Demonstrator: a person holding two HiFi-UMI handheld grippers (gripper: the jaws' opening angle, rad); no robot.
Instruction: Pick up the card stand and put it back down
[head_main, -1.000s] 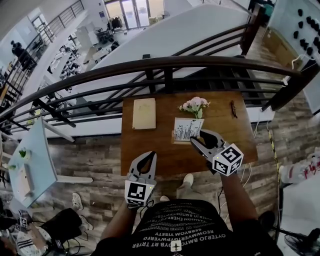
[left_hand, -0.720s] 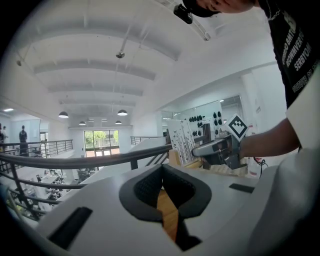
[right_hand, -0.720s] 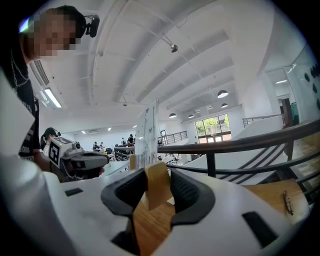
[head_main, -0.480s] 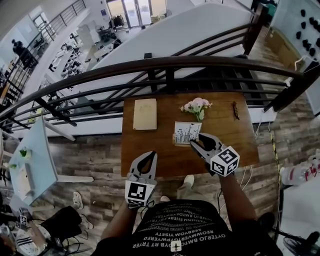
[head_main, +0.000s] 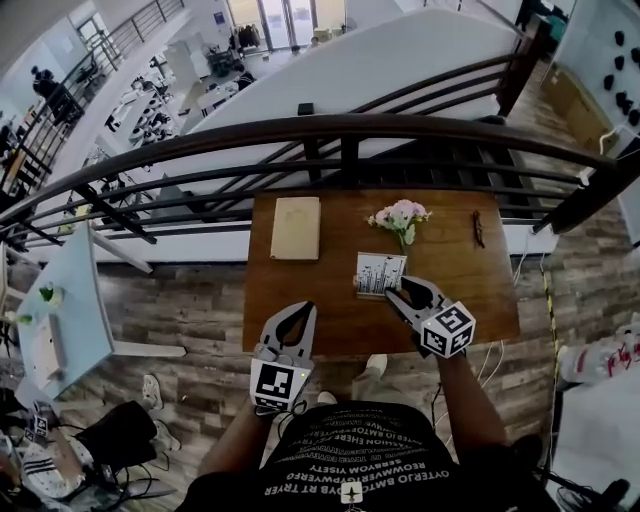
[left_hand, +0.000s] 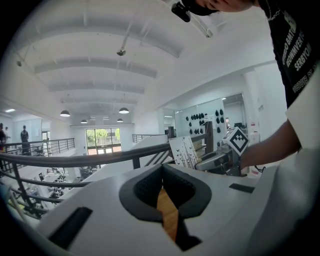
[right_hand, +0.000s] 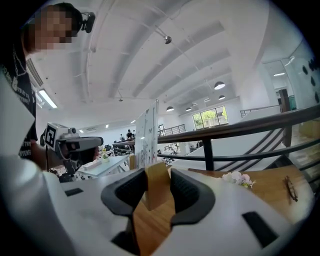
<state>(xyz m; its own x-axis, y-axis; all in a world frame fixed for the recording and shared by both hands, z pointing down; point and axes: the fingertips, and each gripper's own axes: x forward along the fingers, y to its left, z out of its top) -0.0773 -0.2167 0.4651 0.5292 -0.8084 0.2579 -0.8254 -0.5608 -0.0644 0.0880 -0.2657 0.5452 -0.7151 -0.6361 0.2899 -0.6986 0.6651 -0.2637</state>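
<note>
Two grippers above a brown wooden table (head_main: 300, 305) set against a dark railing (head_main: 330, 128).

On the right, toward the table's middle: the right gripper (head_main: 394, 290), fingers fairly wide and clamped on the wooden base of the card stand (head_main: 379, 273), one pad against each side of the block. Same grip in the right gripper view: base block held between the dark pads (right_hand: 125, 192), white card with small dark prints rising upright from it. Impossible to tell whether resting on the wood or lifted just clear of it.

Stand placed near the table's centre, just in front of a small bunch of pink and white flowers (head_main: 400, 214), apart from them.

On the left, at the table's front edge: the left gripper (head_main: 299, 310), fingertips drawn together, nothing between them, only a sliver of tabletop showing through the loop of the pads. Pointed toward the far side, well apart from the stand.

Farther back on the left half: a pale beige book (head_main: 297, 228), lying flat, well apart from the stand. Near the right rear corner: a pair of glasses (head_main: 479, 229), near the flowers but not touching.
</note>
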